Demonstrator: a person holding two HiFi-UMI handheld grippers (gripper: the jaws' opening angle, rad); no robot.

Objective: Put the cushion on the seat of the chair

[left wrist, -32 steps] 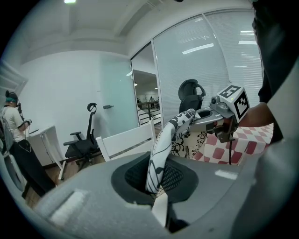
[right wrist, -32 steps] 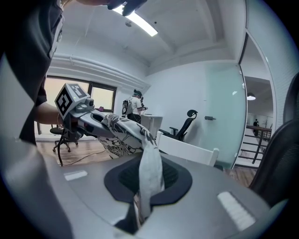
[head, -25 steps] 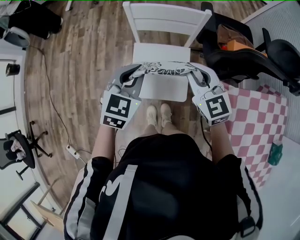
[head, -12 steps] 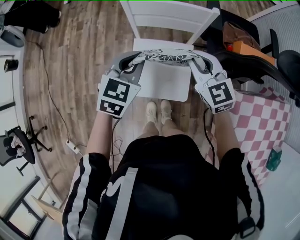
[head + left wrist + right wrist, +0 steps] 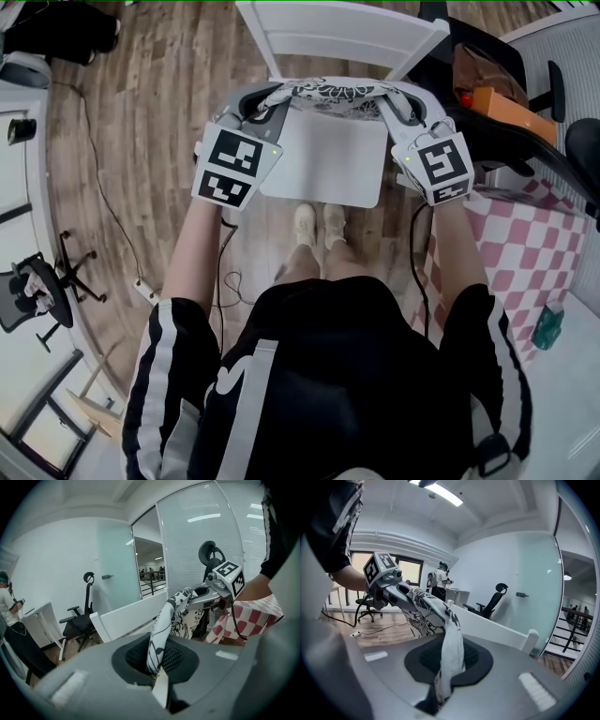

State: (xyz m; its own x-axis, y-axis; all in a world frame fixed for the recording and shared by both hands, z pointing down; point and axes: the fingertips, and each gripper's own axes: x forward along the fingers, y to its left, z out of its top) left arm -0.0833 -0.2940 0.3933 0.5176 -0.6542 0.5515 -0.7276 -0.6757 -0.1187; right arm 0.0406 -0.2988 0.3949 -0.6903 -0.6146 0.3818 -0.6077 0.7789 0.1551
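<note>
While the cushion (image 5: pixel 328 94) hangs between both tools, its black-and-white patterned top edge is stretched taut from one to the other. Its plain pale face slopes down toward the person's shoes (image 5: pixel 317 225).

- Left gripper (image 5: pixel 264 108): fingers closed on the cushion's left corner. In the left gripper view the cloth rises straight out of the pinch (image 5: pixel 157 667).
- Right gripper (image 5: pixel 394 105): fingers clamped on the right corner. In the right gripper view a fold of the cloth is caught in the pinch (image 5: pixel 443 677).
- Cushion's place, head view: held in the air at 12 o'clock from the person, just in front of the white chair (image 5: pixel 342 33). The top edge sits close below the backrest. The hanging cloth hides the seat, so I cannot tell whether it touches.
- Surroundings: wooden floor (image 5: pixel 150 141) underneath. A black office chair (image 5: pixel 562 131) stands at 2 o'clock, with an orange item (image 5: pixel 506 101) on it. A pink-and-white checked cloth (image 5: pixel 525 253) lies at 3 o'clock.
</note>
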